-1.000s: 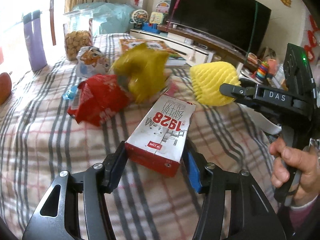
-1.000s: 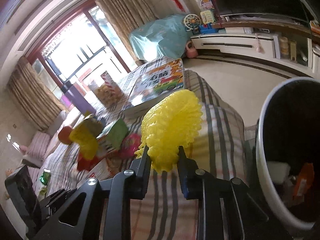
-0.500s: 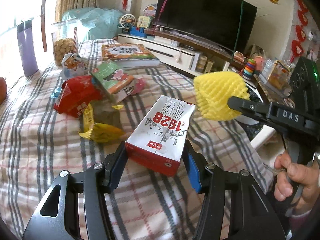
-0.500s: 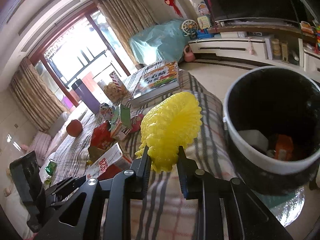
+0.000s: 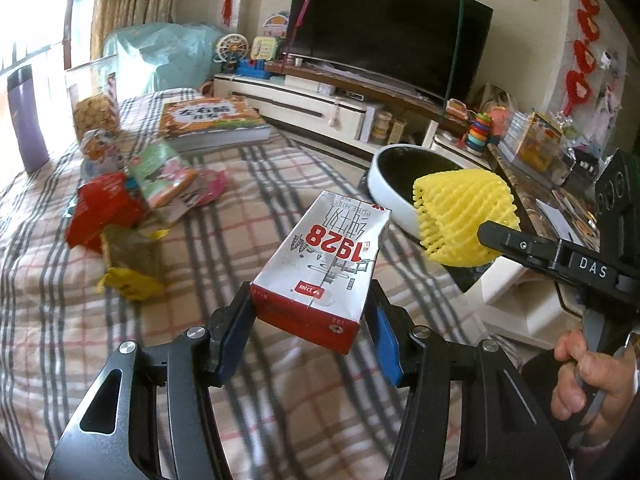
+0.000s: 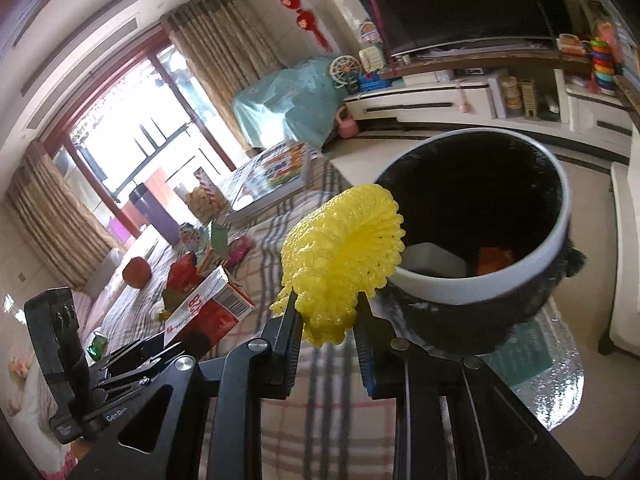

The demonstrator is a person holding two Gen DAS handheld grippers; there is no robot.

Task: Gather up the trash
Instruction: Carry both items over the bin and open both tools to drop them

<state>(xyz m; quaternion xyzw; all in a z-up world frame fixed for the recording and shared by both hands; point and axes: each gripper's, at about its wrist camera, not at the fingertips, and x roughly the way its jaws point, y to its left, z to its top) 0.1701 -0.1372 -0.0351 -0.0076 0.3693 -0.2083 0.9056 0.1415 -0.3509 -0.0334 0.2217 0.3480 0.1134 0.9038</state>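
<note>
My left gripper (image 5: 310,320) is shut on a red-and-white milk carton (image 5: 324,264) marked 1928, held above the plaid cloth. My right gripper (image 6: 326,316) is shut on a yellow foam fruit net (image 6: 344,256), which hangs beside the rim of the white trash bin (image 6: 460,284). In the left wrist view the yellow net (image 5: 464,216) and right gripper (image 5: 492,236) show in front of the bin (image 5: 384,204). The carton (image 6: 208,308) and left gripper (image 6: 160,350) appear low left in the right wrist view. The bin has a black liner and holds white and orange scraps.
More trash lies on the plaid table (image 5: 260,184): a red wrapper (image 5: 104,208), a yellow wrapper (image 5: 128,284), a green packet (image 5: 160,168). A book (image 5: 208,120), biscuit jar (image 5: 92,100) and purple flask (image 5: 24,112) stand farther back. A TV stand (image 5: 320,108) lines the wall.
Both grippers have carried their loads rightward off the table's trash pile toward the bin. The bin's mouth now fills the right wrist view close behind the net.
</note>
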